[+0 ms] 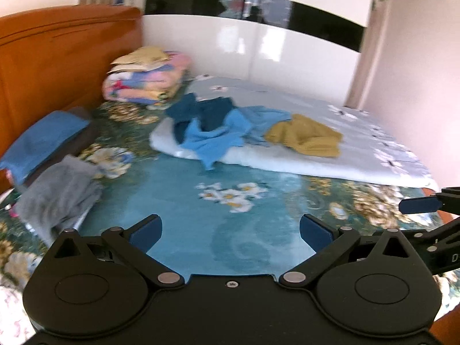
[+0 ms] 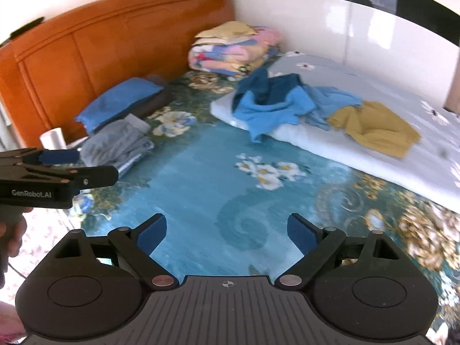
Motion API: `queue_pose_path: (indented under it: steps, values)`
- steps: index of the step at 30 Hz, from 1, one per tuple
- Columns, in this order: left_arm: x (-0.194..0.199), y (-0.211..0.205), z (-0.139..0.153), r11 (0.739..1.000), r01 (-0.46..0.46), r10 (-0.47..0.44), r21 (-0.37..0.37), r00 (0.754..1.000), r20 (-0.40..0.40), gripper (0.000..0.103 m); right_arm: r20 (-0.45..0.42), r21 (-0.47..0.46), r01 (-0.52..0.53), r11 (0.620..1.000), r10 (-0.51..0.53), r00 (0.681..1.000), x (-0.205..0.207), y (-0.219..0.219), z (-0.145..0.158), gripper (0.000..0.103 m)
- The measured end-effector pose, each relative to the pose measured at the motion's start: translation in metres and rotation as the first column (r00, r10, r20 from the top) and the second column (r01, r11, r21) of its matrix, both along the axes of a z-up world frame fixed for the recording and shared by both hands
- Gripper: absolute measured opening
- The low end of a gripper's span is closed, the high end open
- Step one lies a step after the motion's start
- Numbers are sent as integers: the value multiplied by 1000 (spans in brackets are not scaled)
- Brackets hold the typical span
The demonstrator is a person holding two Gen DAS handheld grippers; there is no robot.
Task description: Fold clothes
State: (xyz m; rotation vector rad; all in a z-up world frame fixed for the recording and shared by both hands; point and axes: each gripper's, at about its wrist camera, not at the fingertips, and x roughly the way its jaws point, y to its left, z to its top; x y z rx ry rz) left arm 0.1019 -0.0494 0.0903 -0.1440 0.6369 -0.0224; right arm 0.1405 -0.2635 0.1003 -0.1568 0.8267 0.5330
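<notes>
A loose pile of clothes lies on a pale folded quilt [image 1: 330,166] across the bed: a dark teal garment [image 1: 207,112] [image 2: 267,86], a light blue garment [image 1: 218,138] [image 2: 273,112] and a mustard garment [image 1: 307,135] [image 2: 373,128]. A folded grey garment [image 1: 60,192] [image 2: 118,143] lies at the left by the pillows. My left gripper [image 1: 230,234] is open and empty above the teal floral bedspread [image 1: 178,201], well short of the pile. My right gripper [image 2: 227,234] is open and empty too. It also shows at the left wrist view's right edge [image 1: 422,205].
An orange wooden headboard [image 2: 100,46] runs along the left. A blue pillow [image 2: 120,103] and a stack of folded floral blankets [image 2: 233,54] sit at the bed's head. A white glossy wardrobe [image 1: 258,49] stands behind the bed.
</notes>
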Motion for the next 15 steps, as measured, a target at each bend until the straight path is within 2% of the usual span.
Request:
queue_pose_path:
  steps: [6, 10, 15]
  values:
    - [0, -33, 6, 997, 81, -82, 13, 996, 38, 101, 10, -6, 45, 999, -45, 999, -8, -29, 5, 91]
    - [-1, -63, 8, 992, 108, -110, 59, 993, 46, 101, 18, 8, 61, 998, -61, 998, -12, -54, 4, 91]
    - [1, -99, 9, 992, 114, -117, 58, 992, 39, 101, 29, 31, 71, 997, -71, 997, -16, -90, 2, 91]
